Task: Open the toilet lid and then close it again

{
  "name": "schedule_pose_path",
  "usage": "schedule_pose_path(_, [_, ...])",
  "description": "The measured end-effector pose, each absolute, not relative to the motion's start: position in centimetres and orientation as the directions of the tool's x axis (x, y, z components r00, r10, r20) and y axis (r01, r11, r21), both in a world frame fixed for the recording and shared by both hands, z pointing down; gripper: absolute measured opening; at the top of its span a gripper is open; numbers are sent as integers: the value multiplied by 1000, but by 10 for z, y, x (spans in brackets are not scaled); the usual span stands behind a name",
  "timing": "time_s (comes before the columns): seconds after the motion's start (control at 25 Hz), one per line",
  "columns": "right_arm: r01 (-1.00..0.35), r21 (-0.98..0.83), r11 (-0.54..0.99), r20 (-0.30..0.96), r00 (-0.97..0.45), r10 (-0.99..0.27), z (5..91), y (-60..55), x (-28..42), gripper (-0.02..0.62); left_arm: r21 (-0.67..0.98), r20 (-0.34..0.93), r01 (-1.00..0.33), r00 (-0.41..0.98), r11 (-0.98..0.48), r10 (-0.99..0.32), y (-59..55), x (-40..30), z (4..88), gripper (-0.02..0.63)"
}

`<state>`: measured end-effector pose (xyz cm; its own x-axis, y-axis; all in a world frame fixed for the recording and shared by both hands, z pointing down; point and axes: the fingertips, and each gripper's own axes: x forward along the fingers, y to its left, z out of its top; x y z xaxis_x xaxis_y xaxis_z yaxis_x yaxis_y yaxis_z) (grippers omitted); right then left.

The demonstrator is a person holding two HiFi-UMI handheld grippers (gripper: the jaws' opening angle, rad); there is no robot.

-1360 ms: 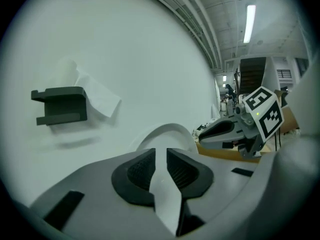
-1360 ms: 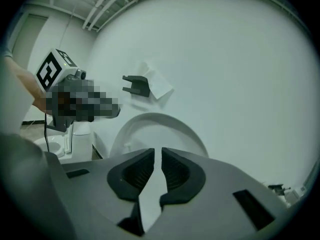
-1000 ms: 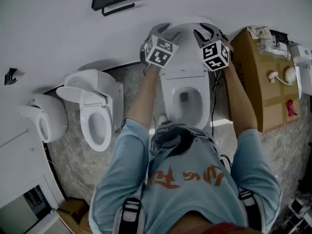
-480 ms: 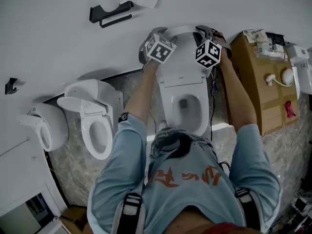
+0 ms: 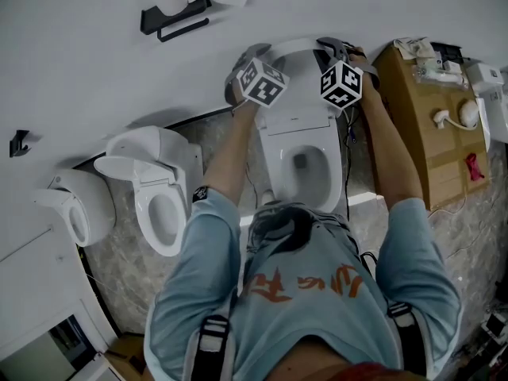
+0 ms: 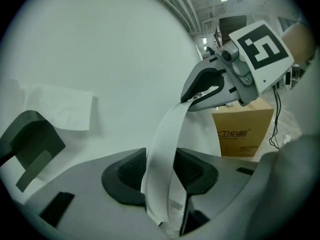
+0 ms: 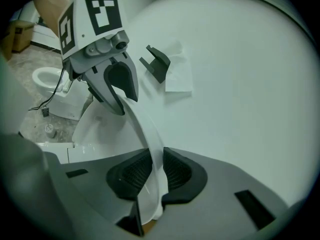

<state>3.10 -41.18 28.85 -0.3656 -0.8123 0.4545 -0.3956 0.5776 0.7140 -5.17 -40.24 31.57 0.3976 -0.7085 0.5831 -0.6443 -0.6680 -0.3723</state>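
The white toilet lid stands raised against the wall above the open seat. My left gripper is at the lid's upper left rim and my right gripper at its upper right rim. In the left gripper view the lid's edge runs between the dark pads of the left gripper, whose jaws are closing on it. In the right gripper view the lid's rim sits pinched in the right gripper, its jaws also closing. Each gripper view shows the other gripper clamped further along the rim.
A second toilet with its lid up stands to the left, and another white fixture beyond it. A cardboard box with small items on top is close on the right. A black paper holder hangs on the wall.
Both grippers have edged in on the raised lid's upper rim, the right one slightly to the left. The lid itself has stayed upright.
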Motion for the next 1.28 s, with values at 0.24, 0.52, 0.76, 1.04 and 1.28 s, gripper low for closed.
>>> schedule_pose_path(0.24, [-423,721,549,409,-381,-830,285,-370,40,88,-404,583,-615,397,-677,-709,-364,-44,312,158])
schedule_pose_path(0.52, [-390,734,556,413,-394,-821,287,-314,47,100,-443,590,-585,382,-680,-712,-309,-37,315,163])
schedule_pose_path(0.76, [-352,744,568,418,-417,-807,293,-257,55,114,-478,595,-558,363,-679,-717,-255,-28,321,172])
schedule_pose_path(1.04, [-303,745,595,438,-450,-778,308,-191,62,133,-508,615,-535,325,-676,-719,-194,-21,336,184])
schedule_pose_path(1.28, [-296,720,628,452,-487,-747,323,-143,68,146,-505,644,-517,307,-691,-701,-148,-14,353,198])
